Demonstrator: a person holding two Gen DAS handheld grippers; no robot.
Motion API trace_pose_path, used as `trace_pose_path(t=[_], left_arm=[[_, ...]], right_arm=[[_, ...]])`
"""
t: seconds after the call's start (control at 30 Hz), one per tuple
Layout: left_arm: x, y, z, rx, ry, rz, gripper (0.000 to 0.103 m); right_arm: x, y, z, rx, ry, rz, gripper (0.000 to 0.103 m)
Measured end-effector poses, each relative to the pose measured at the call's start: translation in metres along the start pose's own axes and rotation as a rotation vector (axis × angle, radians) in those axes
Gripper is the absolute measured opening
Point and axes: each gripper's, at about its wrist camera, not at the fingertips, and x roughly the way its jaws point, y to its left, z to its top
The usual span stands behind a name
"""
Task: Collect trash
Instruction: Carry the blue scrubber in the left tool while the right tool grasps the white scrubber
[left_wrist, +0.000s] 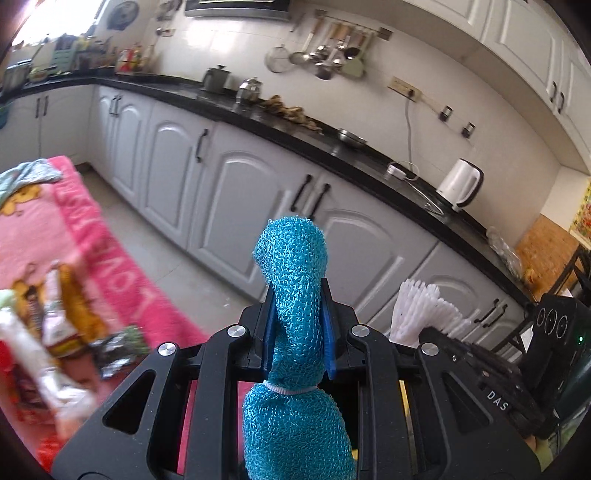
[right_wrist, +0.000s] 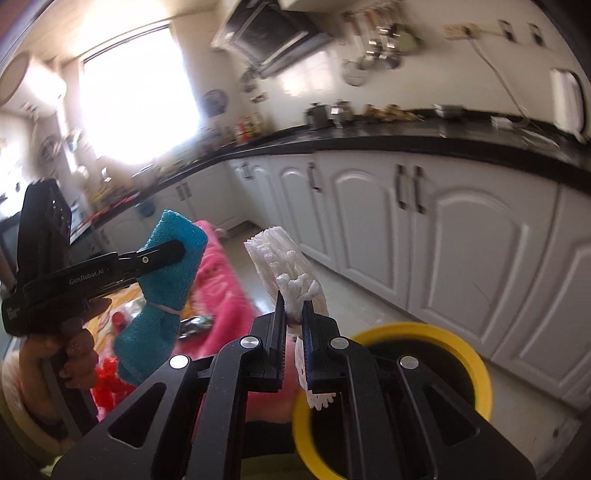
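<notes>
My left gripper (left_wrist: 297, 314) is shut on a teal foam net sleeve (left_wrist: 291, 280), tied in the middle with a white band, held up in the air. It also shows in the right wrist view (right_wrist: 166, 273), left of my right gripper. My right gripper (right_wrist: 293, 317) is shut on a white foam net (right_wrist: 284, 269) and holds it above a yellow-rimmed bin (right_wrist: 476, 354). The white foam net also shows in the left wrist view (left_wrist: 421, 314). More trash, wrappers and a crumpled foil piece (left_wrist: 114, 350), lies on a pink blanket (left_wrist: 85, 229) at the left.
White kitchen cabinets (left_wrist: 236, 192) under a black counter (left_wrist: 280, 129) run along the far side. A white kettle (left_wrist: 460, 184), pots and a metal bowl stand on the counter. The tiled floor (left_wrist: 155, 243) lies between blanket and cabinets.
</notes>
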Motion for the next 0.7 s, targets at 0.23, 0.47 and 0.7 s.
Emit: trace_pose_path(t=[0.23, 0.47, 0.7], left_arm=[[0.054, -0.041, -0.016, 0.026, 0.006, -0.063, 0.015], [0.102, -0.063, -0.036, 0.052, 0.046, -0.106, 0.022], [0.104, -0.049, -0.044, 0.038, 0.082, -0.107, 0.052]], right_arm=[[-0.018, -0.050, -0.016, 0.113, -0.017, -0.063, 0.008], [-0.019, -0.079, -0.029, 0.206, -0.012, -0.085, 0.011], [-0.015, -0.083, -0.027, 0.241, -0.008, -0.102, 0.037]])
